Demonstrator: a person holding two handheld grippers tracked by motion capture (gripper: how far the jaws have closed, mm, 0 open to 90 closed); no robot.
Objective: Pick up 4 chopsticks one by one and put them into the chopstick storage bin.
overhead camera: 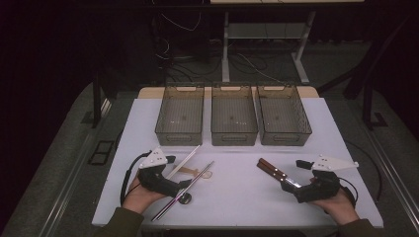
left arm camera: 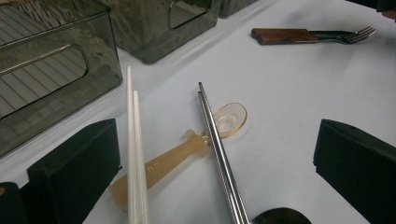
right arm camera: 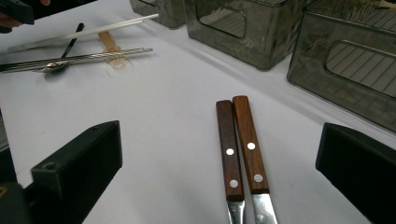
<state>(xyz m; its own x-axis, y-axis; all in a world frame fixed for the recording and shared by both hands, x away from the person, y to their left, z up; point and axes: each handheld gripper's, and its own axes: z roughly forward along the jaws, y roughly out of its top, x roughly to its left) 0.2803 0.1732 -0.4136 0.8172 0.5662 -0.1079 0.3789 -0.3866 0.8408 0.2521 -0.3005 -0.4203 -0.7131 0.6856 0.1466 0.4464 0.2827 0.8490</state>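
Wood-handled forks (right arm camera: 240, 147), pair, side by side on white table (overhead camera: 237, 197), between spread jaws of right gripper (right arm camera: 219, 177); nothing held. Long axis along gripper's reach: handles point away toward bins (overhead camera: 283, 116), tines back toward hand. Likely staged for sorting.

Left gripper (left arm camera: 210, 186): jaws wide, empty, straddling white chopsticks (left arm camera: 134, 154), steel chopsticks (left arm camera: 219, 149), amber spoon (left arm camera: 187, 147).

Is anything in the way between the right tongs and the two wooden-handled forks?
Nothing visible is. The right tongs stand open, and the two forks lie side by side on the bare table straight ahead, between the jaws. The bins sit farther back, off that path.
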